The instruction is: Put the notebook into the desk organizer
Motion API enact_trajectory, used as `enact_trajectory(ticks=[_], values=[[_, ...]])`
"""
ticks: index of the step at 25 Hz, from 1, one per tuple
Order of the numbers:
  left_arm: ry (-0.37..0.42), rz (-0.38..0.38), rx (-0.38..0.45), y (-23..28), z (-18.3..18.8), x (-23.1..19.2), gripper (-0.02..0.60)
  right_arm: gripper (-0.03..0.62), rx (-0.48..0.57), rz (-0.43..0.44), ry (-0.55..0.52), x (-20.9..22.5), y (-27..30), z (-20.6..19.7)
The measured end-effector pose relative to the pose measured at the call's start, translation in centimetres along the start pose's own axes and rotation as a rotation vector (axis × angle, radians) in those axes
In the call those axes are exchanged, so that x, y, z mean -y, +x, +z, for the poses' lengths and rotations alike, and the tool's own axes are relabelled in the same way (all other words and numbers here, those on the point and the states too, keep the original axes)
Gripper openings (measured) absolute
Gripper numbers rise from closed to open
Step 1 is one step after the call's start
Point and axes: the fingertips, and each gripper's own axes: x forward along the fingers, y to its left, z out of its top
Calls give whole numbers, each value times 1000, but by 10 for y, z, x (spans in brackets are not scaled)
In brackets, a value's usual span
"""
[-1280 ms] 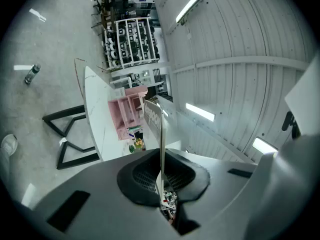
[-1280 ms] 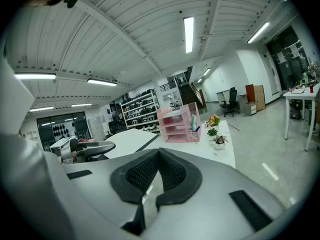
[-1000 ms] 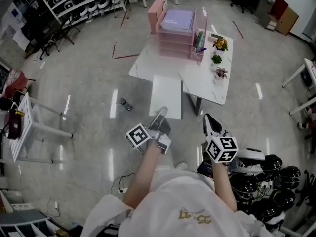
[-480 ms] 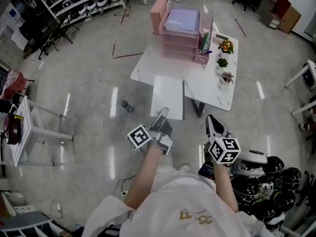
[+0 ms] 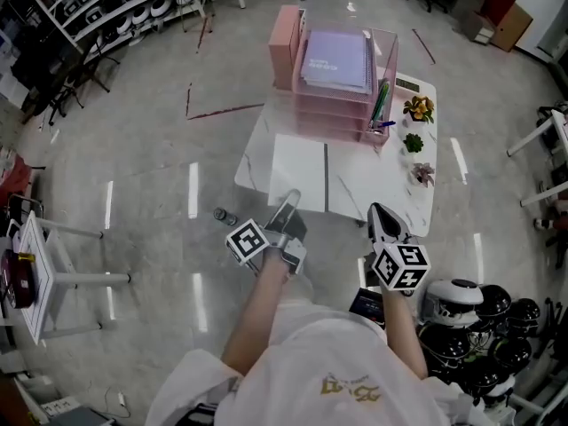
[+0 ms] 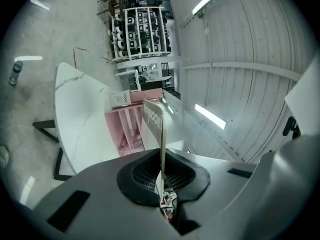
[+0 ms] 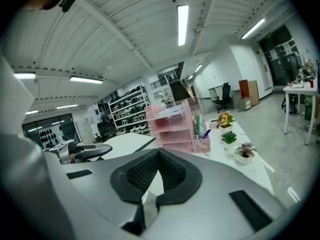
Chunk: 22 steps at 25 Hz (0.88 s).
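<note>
A white notebook [image 5: 297, 174] with a dark spine is held flat in front of me, over the near edge of the white table [image 5: 382, 180]. My left gripper [image 5: 290, 201] is shut on its near edge. In the left gripper view the notebook [image 6: 152, 118] stands edge-on between the closed pads of the left gripper [image 6: 161, 153]. The pink desk organizer [image 5: 333, 96] stands at the table's far side, with a purple folder [image 5: 337, 59] on top. My right gripper [image 5: 379, 213] hangs right of the notebook. In its own view the right gripper [image 7: 157, 151] is shut on nothing, facing the organizer [image 7: 176, 126].
Three small potted plants [image 5: 414, 140] line the table's right edge, and pens [image 5: 382, 105] stand in the organizer's side cup. A bottle [image 5: 224, 216] lies on the floor at the left. Black helmets [image 5: 479, 327] are piled at the lower right. A white side table [image 5: 44, 256] stands far left.
I have come nearer the table: it and the organizer sit closer and more centred. The notebook now reaches over the table's near edge. Both grippers keep their hold and pose.
</note>
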Motion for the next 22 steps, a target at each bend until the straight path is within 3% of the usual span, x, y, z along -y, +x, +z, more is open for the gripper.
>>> enact_trajectory(ticks=[4,10,17,22], values=[[-40,-20,-54,34,32,-11,28,8,-10,-32,10,-5,49,11],[-134,-42,-133,70,50,-21,28,9,-24,-98,24,-5,87,18],[-199,-64,-154,97,49,-28,28,9,-38,-136,43,13,102,15],[-192,-56,-126,109,48,-36,28,9,-50,-90,31,23,112,17]])
